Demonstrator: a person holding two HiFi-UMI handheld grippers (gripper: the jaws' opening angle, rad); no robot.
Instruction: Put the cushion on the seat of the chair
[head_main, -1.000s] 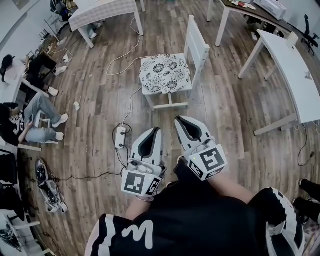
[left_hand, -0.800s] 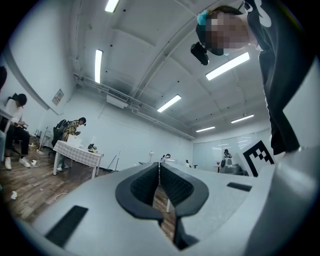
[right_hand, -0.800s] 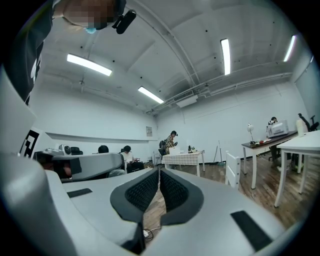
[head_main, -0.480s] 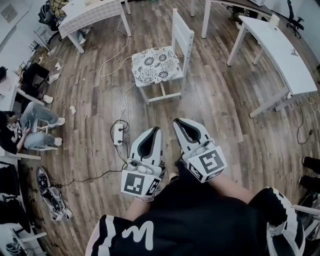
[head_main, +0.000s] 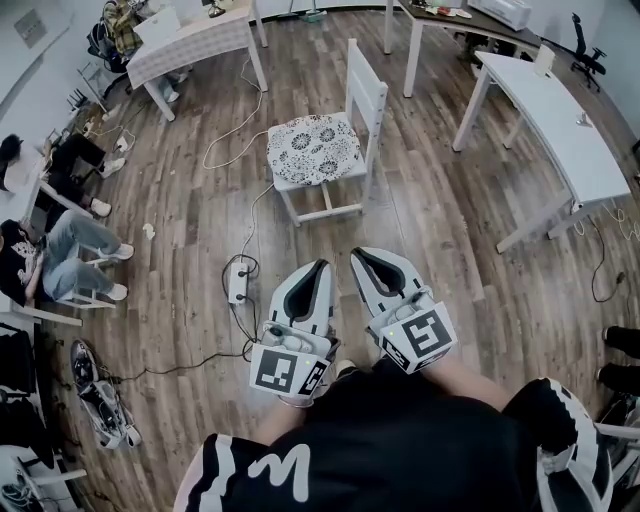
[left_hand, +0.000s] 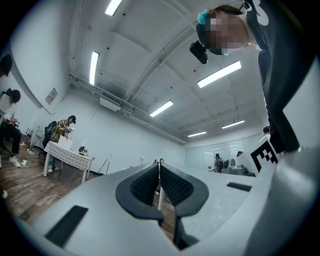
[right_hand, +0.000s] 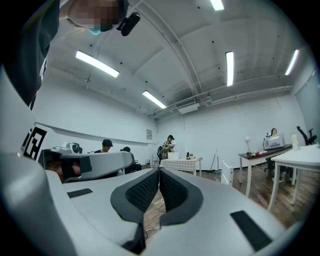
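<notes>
A white wooden chair stands on the wood floor ahead of me. A white cushion with a dark flower pattern lies flat on its seat. Both grippers are held close to my body, well short of the chair and pointing toward it. My left gripper is shut with nothing in it, its pads meeting at the tips. My right gripper is shut and empty too, jaws touching. Neither gripper touches the cushion or the chair.
A power strip with cables lies on the floor left of the grippers. White tables stand at the right and a checked-cloth table at the back left. Seated people are at the far left.
The chair with its cushion sits a little farther off and more central in the head view than one second ago. Both grippers stay shut and have sunk slightly in that view.
</notes>
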